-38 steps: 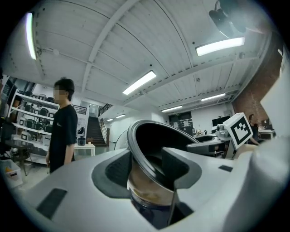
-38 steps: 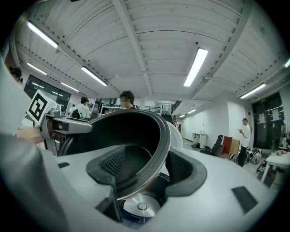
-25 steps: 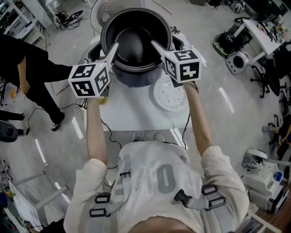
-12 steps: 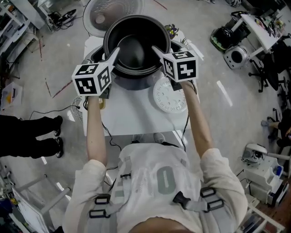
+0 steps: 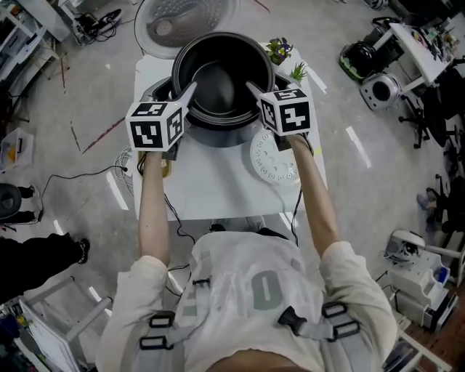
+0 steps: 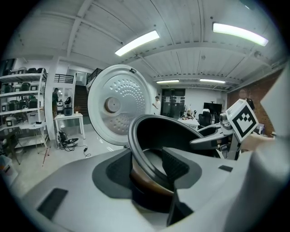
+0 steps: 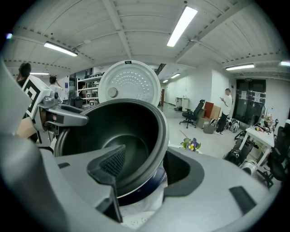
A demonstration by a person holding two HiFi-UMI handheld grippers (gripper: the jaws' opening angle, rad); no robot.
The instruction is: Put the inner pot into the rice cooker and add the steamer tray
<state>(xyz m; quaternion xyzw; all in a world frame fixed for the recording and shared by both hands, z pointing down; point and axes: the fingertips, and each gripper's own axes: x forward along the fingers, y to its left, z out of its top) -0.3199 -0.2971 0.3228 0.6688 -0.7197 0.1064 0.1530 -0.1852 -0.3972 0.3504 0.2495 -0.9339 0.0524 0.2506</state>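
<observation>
The dark inner pot (image 5: 221, 80) hangs tilted over the grey rice cooker (image 5: 161, 93), with its bottom down inside the cooker's well. My left gripper (image 5: 187, 94) is shut on the pot's left rim, which runs between its pads (image 6: 145, 165). My right gripper (image 5: 256, 91) is shut on the right rim (image 7: 140, 167). The cooker's lid (image 5: 185, 18) stands open behind the pot. The white perforated steamer tray (image 5: 275, 156) lies flat on the table, right of the cooker and under my right gripper.
The cooker stands on a small white table (image 5: 218, 192). Two small potted plants (image 5: 280, 49) sit at its far right corner. Cables trail on the floor at the left. Desks, chairs and equipment ring the room.
Both grippers and the pot have sunk toward the cooker, so the pot looks smaller and lower. A bystander at the left has walked off toward the lower left.
</observation>
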